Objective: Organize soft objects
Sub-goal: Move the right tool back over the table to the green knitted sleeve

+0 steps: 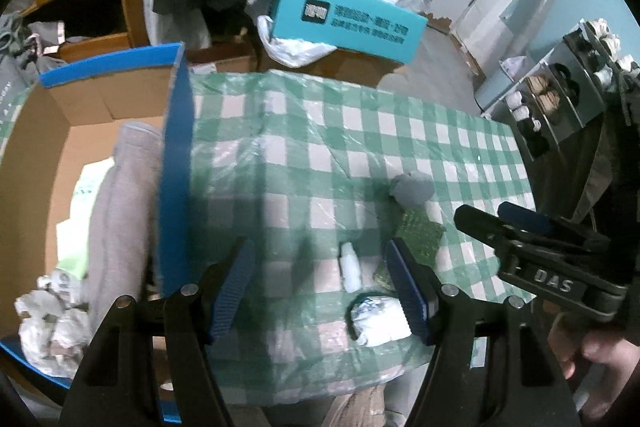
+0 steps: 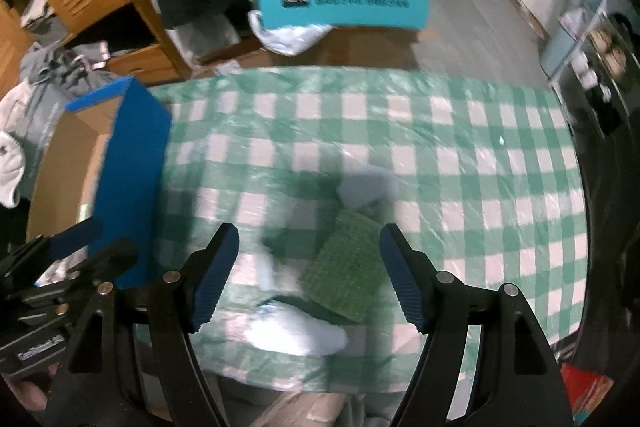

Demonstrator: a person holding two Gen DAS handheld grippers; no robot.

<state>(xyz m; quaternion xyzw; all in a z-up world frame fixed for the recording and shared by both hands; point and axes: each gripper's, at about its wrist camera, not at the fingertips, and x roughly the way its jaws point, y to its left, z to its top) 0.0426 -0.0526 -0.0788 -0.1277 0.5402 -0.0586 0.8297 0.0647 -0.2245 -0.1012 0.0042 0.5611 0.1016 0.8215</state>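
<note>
On the green checked tablecloth (image 1: 360, 131) lie a white tissue pack (image 1: 380, 321), a small white bottle (image 1: 350, 267), a green scouring pad (image 1: 420, 231) and a grey soft lump (image 1: 412, 189). My left gripper (image 1: 320, 291) is open and empty just above the near table edge, with the tissue pack by its right finger. My right gripper (image 2: 308, 279) is open and empty above the green pad (image 2: 348, 275) and the tissue pack (image 2: 296, 331); the grey lump (image 2: 366, 189) lies beyond. The right gripper's body also shows at the right of the left wrist view (image 1: 532, 247).
An open cardboard box with blue rims (image 1: 176, 163) stands at the table's left and holds a grey towel (image 1: 120, 211) and crumpled white plastic (image 1: 52, 323). A teal box (image 1: 348, 19) sits beyond the table. Shelves with shoes (image 1: 560, 91) stand at the right.
</note>
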